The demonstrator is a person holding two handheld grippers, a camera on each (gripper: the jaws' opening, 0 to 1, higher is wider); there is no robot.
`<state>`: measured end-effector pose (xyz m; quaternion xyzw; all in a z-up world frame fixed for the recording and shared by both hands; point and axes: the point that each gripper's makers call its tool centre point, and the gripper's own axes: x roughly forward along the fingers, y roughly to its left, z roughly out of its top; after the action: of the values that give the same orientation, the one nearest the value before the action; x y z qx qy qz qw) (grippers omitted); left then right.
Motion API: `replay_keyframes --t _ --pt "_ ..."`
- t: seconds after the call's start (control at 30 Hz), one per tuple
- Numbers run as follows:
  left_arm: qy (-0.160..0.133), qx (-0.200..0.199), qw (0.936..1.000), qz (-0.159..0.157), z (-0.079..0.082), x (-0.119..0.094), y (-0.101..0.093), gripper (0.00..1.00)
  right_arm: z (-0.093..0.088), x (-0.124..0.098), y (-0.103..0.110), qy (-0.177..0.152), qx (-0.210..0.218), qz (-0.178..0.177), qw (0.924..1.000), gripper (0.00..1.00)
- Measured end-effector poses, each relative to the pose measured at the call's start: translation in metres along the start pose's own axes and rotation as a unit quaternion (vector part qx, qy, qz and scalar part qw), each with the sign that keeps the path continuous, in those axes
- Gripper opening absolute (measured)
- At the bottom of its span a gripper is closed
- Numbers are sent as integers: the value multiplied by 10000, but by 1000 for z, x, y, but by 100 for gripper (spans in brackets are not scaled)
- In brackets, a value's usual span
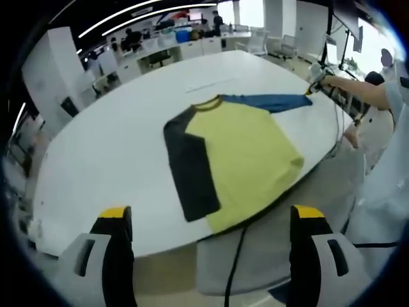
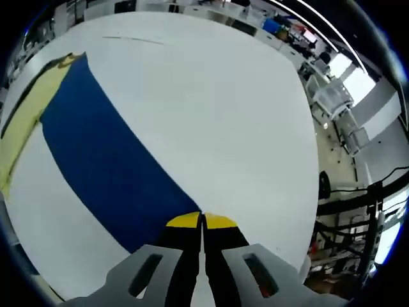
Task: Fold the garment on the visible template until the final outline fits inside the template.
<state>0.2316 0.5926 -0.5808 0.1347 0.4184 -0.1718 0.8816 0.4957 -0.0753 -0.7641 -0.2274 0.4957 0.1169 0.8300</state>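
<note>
Your right gripper (image 2: 202, 220) is clamped on the blue sleeve (image 2: 108, 160) end. Left gripper (image 1: 208, 214) jaws apart, off the table (image 1: 115, 141) edge, shirt (image 1: 236, 157) lying flat.

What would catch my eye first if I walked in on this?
The yellow shirt lying flat on the big white table, one dark sleeve folded alongside it. Then its blue sleeve, stretched out straight, with the right gripper shut on its cuff. The left gripper hangs open, off the table's near edge.

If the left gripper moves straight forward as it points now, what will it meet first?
Probably the near edge of the white oval table, then the yellow shirt with dark sleeves; the left gripper is open, and depth is uncertain.
</note>
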Motion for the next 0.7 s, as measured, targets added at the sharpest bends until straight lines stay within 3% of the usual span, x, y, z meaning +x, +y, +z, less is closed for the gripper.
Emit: replay_keyframes --t 0.23,0.43,0.7 --pt "13 -3 10000 -22 0 2 -1 100 -3 -3 4 11 22 62 10000 1" --pt "-12 25 10000 -64 0 2 -1 99 0 -13 26 -63 -132 308 9994 1" --pt "-67 69 9999 -101 1 3 0 99 5 -19 40 -145 -339 457 9983 4"
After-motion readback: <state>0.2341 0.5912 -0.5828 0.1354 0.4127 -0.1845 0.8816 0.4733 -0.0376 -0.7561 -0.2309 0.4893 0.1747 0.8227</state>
